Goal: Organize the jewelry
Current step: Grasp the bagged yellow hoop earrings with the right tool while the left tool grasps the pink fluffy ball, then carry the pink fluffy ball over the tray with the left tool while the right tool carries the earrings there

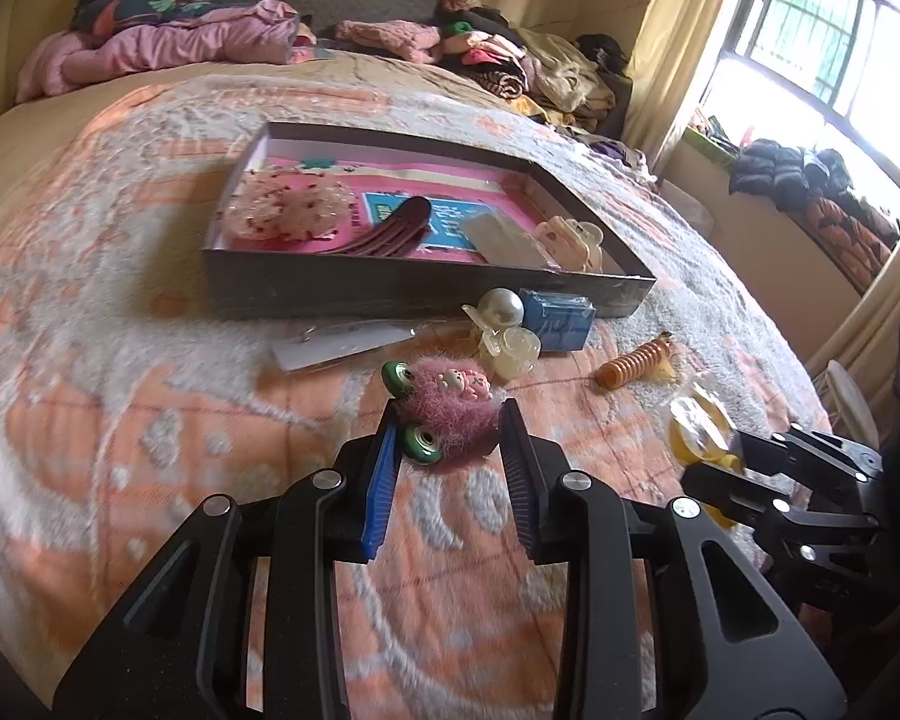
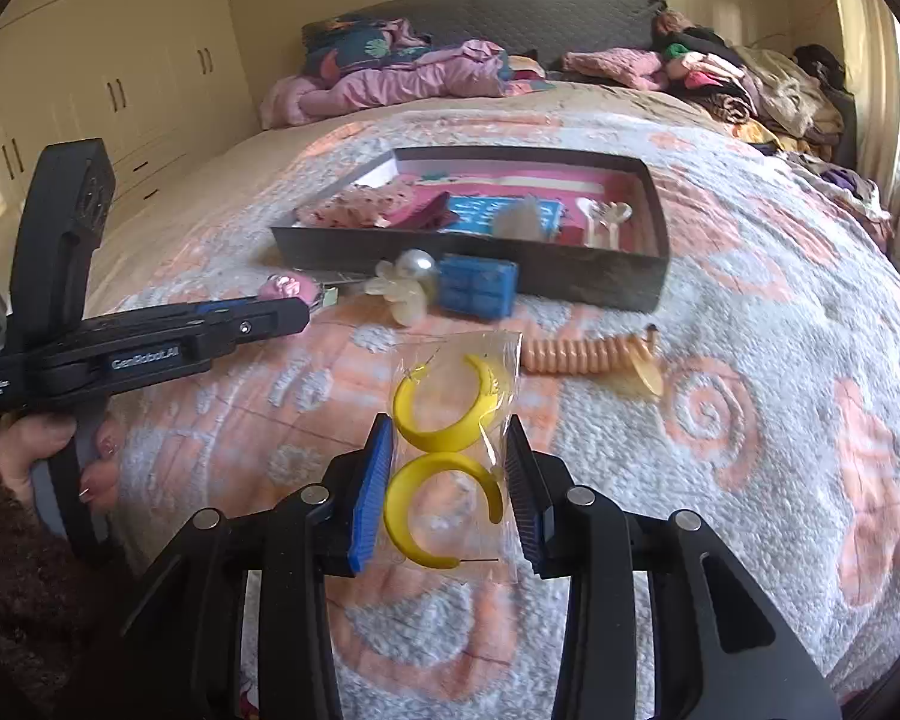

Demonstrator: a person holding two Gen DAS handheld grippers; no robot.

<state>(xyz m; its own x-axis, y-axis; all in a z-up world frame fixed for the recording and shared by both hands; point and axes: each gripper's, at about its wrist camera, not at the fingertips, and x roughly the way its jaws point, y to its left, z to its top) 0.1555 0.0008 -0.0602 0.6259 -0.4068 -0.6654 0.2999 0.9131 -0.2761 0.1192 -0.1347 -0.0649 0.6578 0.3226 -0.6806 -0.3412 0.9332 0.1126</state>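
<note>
Grippers over a bed: left gripper (image 1: 447, 420) clamps a pink fuzzy hair clip (image 1: 453, 414); right gripper (image 2: 447, 438) clamps bagged yellow hoop earrings (image 2: 447, 450).

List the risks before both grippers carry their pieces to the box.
The left gripper pinches only the fluffy pink hair clip by its fur; it could slip out. The right gripper squeezes a slick plastic bag of yellow hoop earrings, which may slide. The box wall could snag either one.

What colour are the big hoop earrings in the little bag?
Yellow earrings; clearest in the right wrist view.
</note>
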